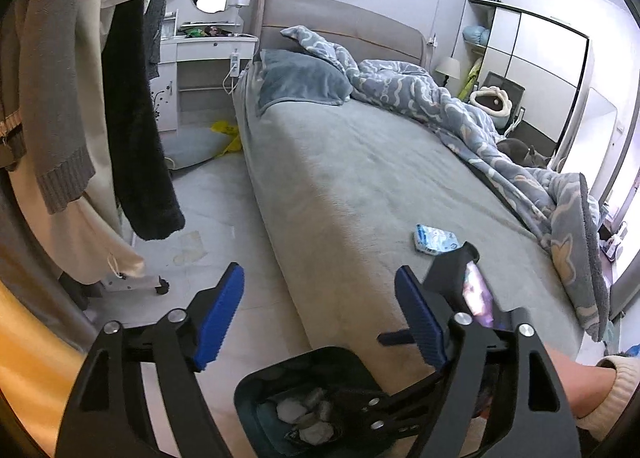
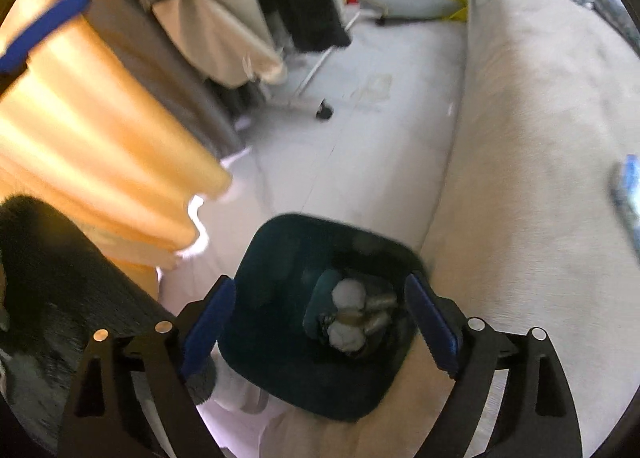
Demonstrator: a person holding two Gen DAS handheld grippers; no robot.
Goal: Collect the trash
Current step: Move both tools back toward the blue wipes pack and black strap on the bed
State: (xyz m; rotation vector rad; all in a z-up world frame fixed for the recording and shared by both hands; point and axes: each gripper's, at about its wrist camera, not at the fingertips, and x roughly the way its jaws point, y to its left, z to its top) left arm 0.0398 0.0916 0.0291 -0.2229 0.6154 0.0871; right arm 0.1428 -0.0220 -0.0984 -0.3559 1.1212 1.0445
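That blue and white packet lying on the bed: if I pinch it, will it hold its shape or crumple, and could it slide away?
The blue and white packet looks like a soft, crinkled wrapper, so it will probably crumple and flop rather than stay stiff. It seems flat and likely light. It lies on the fuzzy grey bed cover, which should limit sliding, though a glossy film may slip between the pads.

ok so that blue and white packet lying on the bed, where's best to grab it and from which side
The blue and white packet lies flat and crumpled on the grey bed sheet, near the foot edge. Probably best to come from above, jaws open, and pinch across its narrower width at a raised, wrinkled edge, since a flat soft pack offers no side wall. The right gripper looks nearest.
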